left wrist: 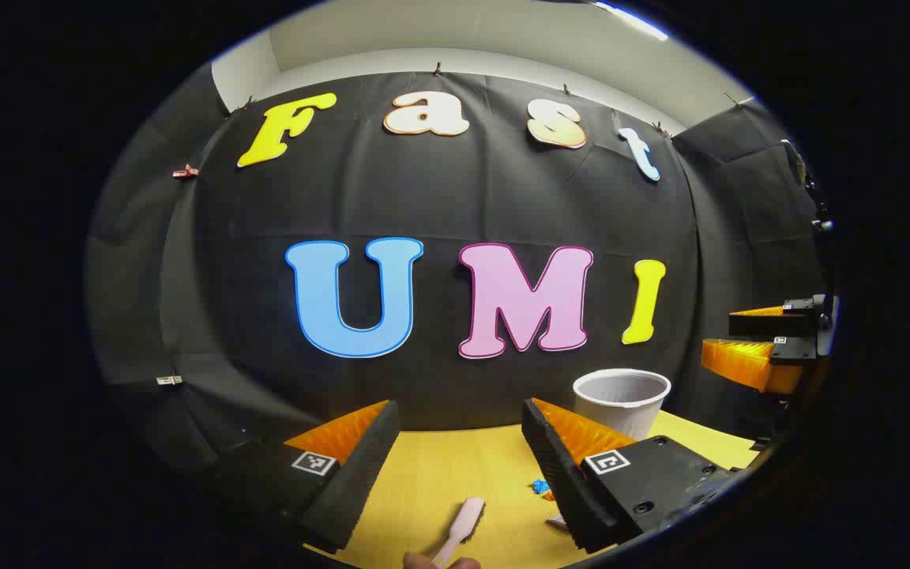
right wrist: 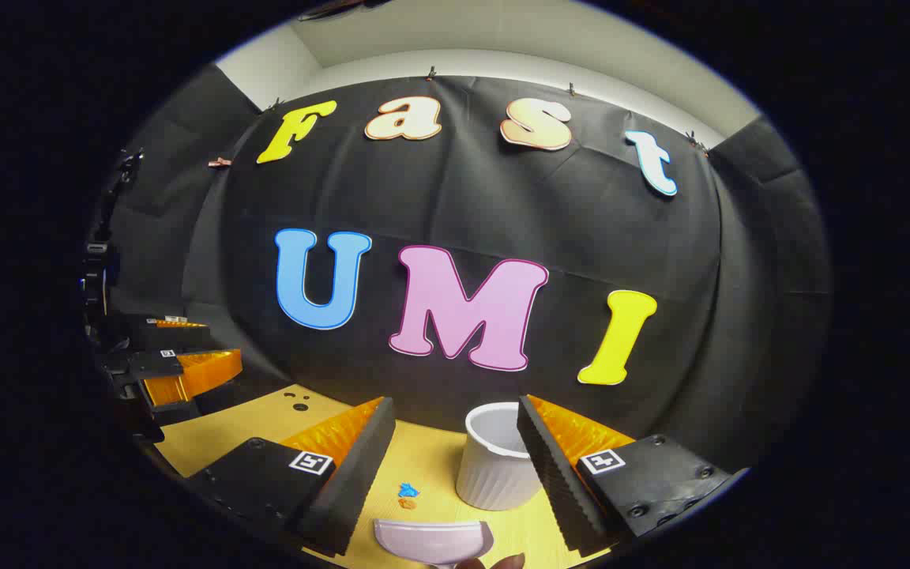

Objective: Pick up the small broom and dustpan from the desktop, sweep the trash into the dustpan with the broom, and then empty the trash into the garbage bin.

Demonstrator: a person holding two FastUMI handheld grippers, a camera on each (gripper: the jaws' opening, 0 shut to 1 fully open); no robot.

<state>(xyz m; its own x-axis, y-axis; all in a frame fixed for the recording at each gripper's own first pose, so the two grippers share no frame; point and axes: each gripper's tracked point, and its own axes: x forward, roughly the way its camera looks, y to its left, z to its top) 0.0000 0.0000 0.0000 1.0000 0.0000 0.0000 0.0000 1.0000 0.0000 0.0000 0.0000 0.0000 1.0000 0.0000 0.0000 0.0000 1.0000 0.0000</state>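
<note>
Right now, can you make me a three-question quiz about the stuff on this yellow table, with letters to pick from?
1. Where is the white bin compared with the dustpan, in the right gripper view?
A. Behind it, to the right
B. Under it
C. Inside it

2. What colours are the trash bits?
A. Green and black
B. Blue and orange
C. All white

3. How does the left gripper stand?
A. Shut on the broom
B. Shut on the bin
C. Open

Answers: A, the bin stands farther back and right; B, blue and orange scraps lie on the table; C, its fingers are apart above the broom handle.

Black cloth wall [left wrist: 455, 197], pale ceiling [left wrist: 502, 35] with striplight [left wrist: 633, 20], yellow wood-grain desktop [left wrist: 439, 482].
</note>
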